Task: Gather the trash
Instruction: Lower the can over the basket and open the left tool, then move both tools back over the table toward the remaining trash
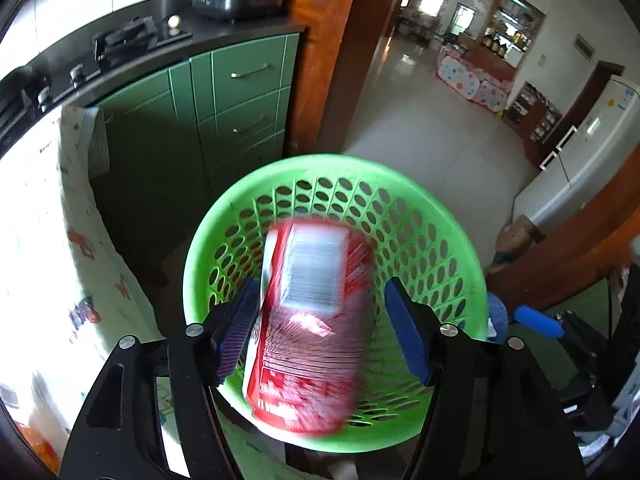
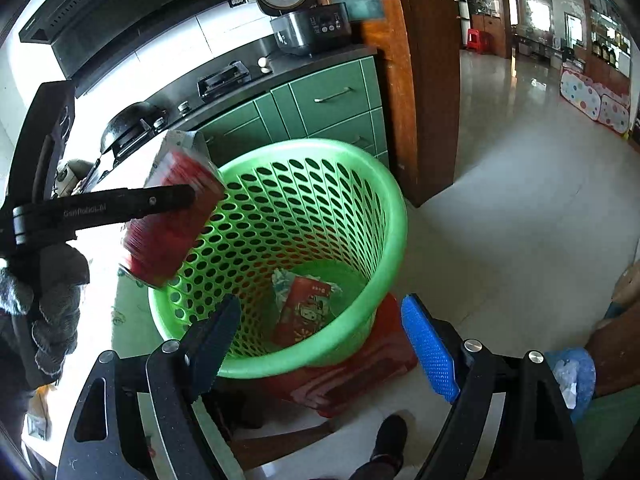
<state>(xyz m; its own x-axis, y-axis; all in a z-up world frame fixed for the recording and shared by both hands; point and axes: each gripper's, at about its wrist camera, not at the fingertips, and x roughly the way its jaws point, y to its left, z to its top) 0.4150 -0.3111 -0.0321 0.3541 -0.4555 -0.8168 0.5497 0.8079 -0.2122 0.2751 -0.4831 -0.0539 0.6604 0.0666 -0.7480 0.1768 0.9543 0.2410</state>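
Black angular left gripper and right gripper, silver screws, blue ribbed pads, grey knit glove

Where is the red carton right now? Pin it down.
The red carton sits between the open left gripper's fingers, directly over the green basket's mouth; the right wrist view shows it above the basket's left rim.

Green cabinets, glossy tile floor

A blurred red and white printed carton sits between the spread blue-padded fingers of the left gripper, clear of the right pad. Beneath it gapes a round green perforated plastic basket, with dark green kitchen cabinets far left.
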